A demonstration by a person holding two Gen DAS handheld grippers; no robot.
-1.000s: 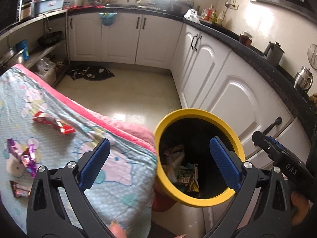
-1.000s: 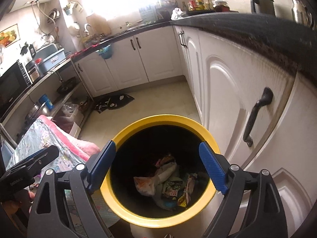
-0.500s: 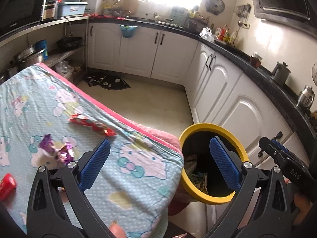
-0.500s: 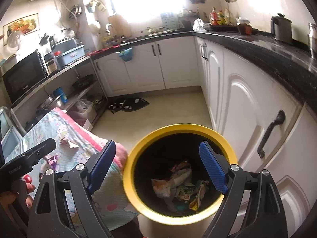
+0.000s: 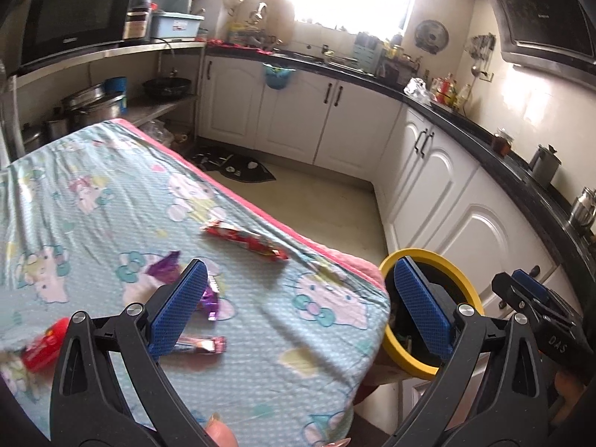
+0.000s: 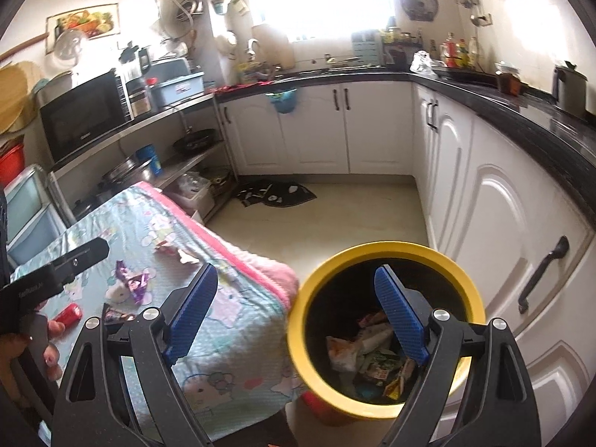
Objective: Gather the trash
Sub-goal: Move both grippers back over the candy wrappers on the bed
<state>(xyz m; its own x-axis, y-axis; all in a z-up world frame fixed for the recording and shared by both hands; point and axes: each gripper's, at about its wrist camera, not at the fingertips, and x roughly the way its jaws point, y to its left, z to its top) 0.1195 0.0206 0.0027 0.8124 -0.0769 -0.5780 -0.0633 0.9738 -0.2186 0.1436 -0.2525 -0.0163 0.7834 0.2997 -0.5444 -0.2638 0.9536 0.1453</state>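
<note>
A yellow-rimmed bin (image 6: 387,253) (image 5: 462,283) holding several wrappers stands beside a table under a cartoon-print cloth (image 5: 111,201) (image 6: 238,320). On the cloth lie a long red wrapper (image 5: 244,240), a purple wrapper (image 5: 165,264) (image 6: 132,279), a small striped wrapper (image 5: 203,344) and a red crumpled piece (image 5: 43,344) (image 6: 69,313). My left gripper (image 5: 298,305) hangs open over the cloth's near corner, nothing between its blue pads. My right gripper (image 6: 298,316) is open and empty, straddling the bin's left rim.
White cabinets (image 5: 439,171) under a black counter (image 6: 521,119) run along the back and right. A shelf rack (image 6: 178,156) with pans and a microwave (image 5: 67,15) stands at the left. A dark mat (image 6: 275,193) lies on the tiled floor.
Both grippers have pulled back, risen and swung left, away from the bin and toward the table. More of the cloth and its wrappers is now in view. Both stayed open.
</note>
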